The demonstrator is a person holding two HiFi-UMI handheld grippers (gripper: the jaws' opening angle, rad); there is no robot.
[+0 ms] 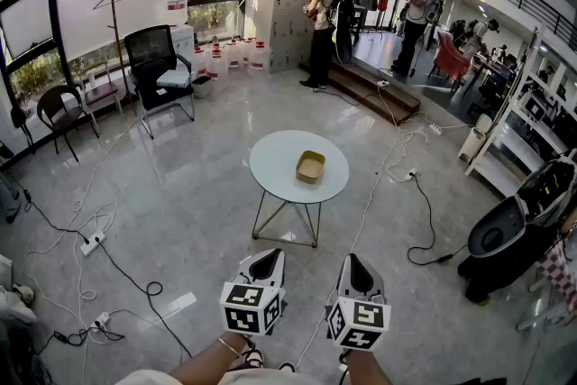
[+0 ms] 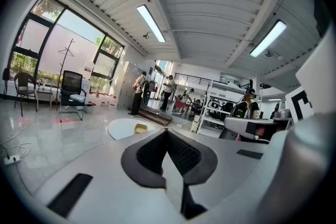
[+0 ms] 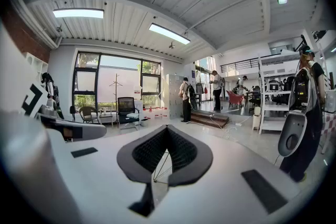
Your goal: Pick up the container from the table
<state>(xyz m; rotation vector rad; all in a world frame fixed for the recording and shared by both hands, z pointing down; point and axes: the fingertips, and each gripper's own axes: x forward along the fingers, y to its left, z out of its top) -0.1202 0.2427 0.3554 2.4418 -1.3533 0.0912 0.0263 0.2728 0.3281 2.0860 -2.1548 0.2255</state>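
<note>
Task not started yet. Container (image 1: 310,167) sits approx mid-desk (image 1: 270,187), a bit toward the right edge, untouched. Left tongs (image 1: 272,254) & right tongs (image 1: 352,260) both closed, empty, well short of desk's near edge. To do: approach, open, grip, lift.

1. A round, pale-topped table (image 1: 275,160) on thin metal legs stands on a glossy grey floor (image 1: 180,194).
2. One open tan container (image 1: 310,167) sits on its top, right of centre.
3. Cables (image 1: 155,288) and a power strip (image 1: 93,242) lie on the floor.
</note>
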